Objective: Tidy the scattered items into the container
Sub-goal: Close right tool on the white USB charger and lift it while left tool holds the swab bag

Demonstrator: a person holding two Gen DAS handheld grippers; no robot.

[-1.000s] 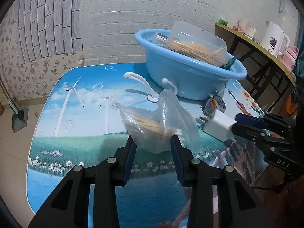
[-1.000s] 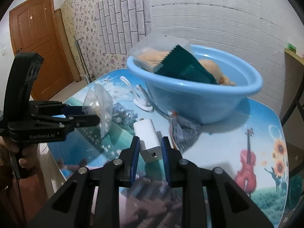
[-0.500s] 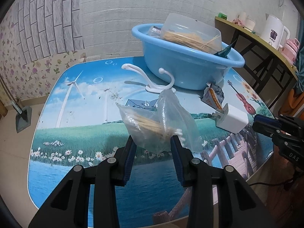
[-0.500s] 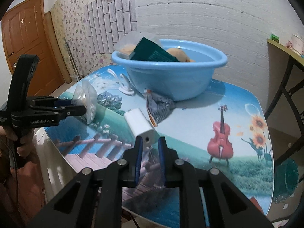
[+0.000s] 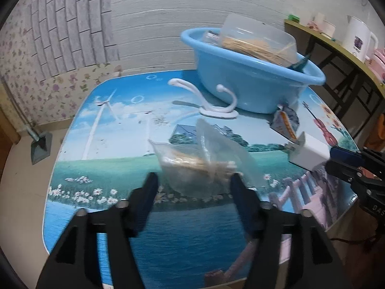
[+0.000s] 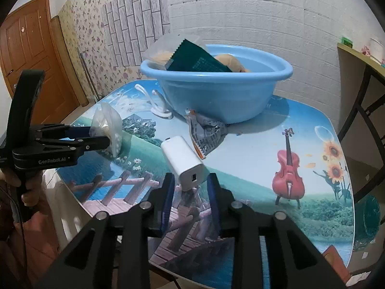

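Note:
A clear bag of cotton swabs [image 5: 204, 166] lies on the picture-printed table [image 5: 120, 144]. It sits between the fingers of my left gripper [image 5: 193, 185], whose jaws are opening and no longer pinch it. A white charger block [image 6: 182, 161] also lies on the table. Its near end is between the fingertips of my right gripper [image 6: 190, 185], whose jaws are opening with a small gap on each side. The blue basin [image 6: 216, 98] stands at the back and holds a clear tub of sticks [image 5: 257, 41] and a dark green packet [image 6: 195, 60].
A white double hook [image 5: 216, 110] and a crumpled wrapper [image 6: 207, 134] lie on the table in front of the basin. A side shelf with a white kettle [image 5: 356, 41] stands to the right. A wooden door [image 6: 31, 55] is at the left, and a hand [image 6: 14, 180] holds the left gripper.
The left jaws, shut on the swab bag before, have spread and the bag has slumped onto the table. The right gripper set the charger down, drew back, and its jaws have widened around the charger's end.

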